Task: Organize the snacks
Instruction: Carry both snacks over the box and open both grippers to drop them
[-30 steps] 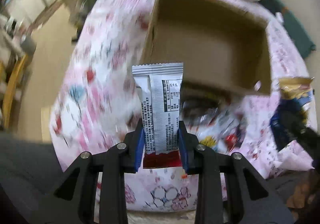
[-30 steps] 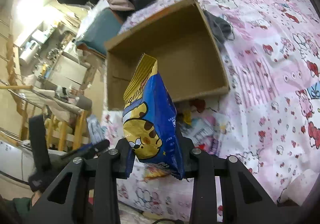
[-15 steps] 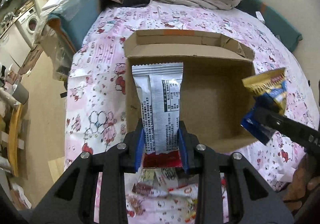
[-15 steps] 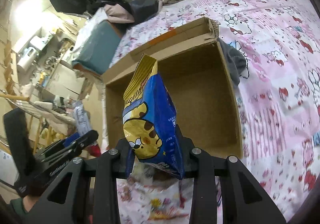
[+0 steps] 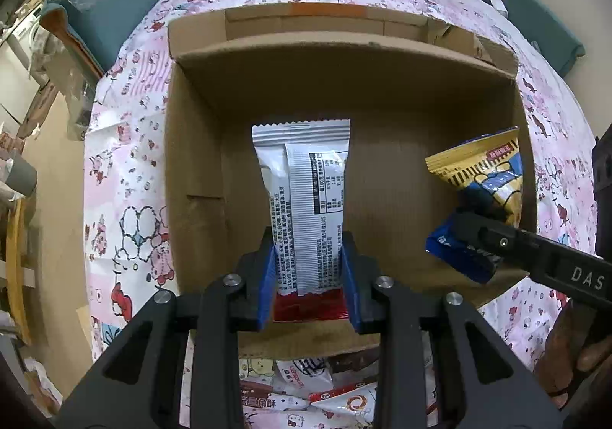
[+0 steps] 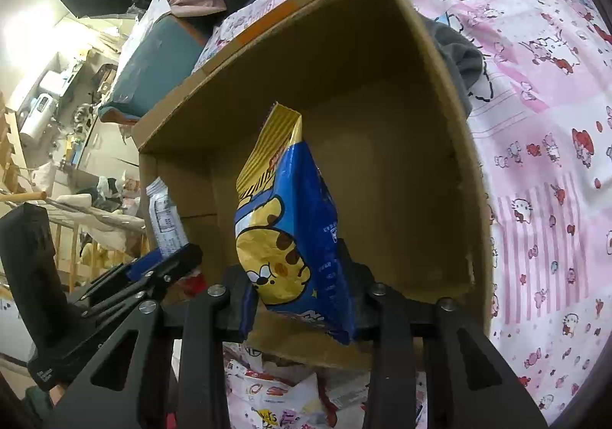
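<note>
Two snacks held over the open brown cardboard box [image 5: 382,92] on the pink cartoon-print bedspread [image 6: 554,123].

My left gripper [image 5: 310,276] clamps one white-and-red snack bar wrapper [image 5: 306,199]; my right gripper [image 6: 302,299], jaws just easing apart, holds one blue-and-yellow snack bag [image 6: 290,237]. The bag may slip crooked or catch the box's right wall; more packets [image 5: 306,390] wait outside, too jumbled to count.

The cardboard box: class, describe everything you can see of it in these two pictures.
The cardboard box is plain brown corrugated card, open-topped, with a flap folded out along its far side bearing an orange strip. Nothing lies on its bare floor. It sits on the pink cartoon-print bedspread, loose snack packets lying before its near wall. A grey cloth lies against one outer side.
</note>
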`<state>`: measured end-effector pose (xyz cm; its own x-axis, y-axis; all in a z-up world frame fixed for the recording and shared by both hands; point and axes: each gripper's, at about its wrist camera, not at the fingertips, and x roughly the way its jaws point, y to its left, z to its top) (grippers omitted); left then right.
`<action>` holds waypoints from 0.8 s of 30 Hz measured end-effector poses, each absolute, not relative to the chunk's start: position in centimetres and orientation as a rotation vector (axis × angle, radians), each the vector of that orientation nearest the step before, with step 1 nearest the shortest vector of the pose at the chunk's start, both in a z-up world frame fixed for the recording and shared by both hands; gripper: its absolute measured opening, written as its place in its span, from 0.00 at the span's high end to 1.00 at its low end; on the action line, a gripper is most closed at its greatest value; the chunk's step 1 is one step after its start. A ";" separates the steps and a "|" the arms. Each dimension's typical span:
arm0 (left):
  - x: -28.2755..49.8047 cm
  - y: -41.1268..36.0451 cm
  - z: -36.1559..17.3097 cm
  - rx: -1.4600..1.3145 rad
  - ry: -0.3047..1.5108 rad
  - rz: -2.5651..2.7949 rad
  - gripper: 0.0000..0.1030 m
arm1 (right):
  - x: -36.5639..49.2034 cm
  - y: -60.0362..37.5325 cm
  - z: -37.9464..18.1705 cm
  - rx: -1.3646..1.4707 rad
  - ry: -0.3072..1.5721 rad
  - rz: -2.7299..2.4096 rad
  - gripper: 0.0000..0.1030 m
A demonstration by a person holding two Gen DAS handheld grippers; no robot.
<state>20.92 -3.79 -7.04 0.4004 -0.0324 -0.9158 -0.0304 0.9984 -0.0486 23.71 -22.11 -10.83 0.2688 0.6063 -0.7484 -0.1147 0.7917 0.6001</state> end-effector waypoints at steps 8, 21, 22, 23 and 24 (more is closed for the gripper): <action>21.1 -4.1 -8.0 -0.051 1.179 -0.001 0.73 | 24.0 -21.4 -11.0 0.466 1.211 0.522 0.62; 20.6 -4.4 -7.2 -0.018 1.138 -0.003 0.22 | 23.9 -22.2 -9.4 0.475 1.140 0.507 0.27; 20.6 -4.3 -7.1 -0.020 1.135 -0.001 0.22 | 23.8 -22.3 -9.2 0.464 1.130 0.502 0.27; 20.6 -4.2 -7.0 -0.025 1.131 0.000 0.22 | 23.8 -22.2 -8.9 0.449 1.121 0.497 0.27; 20.5 -3.9 -6.8 -0.035 1.126 0.002 0.22 | 23.7 -22.2 -8.7 0.430 1.112 0.489 0.27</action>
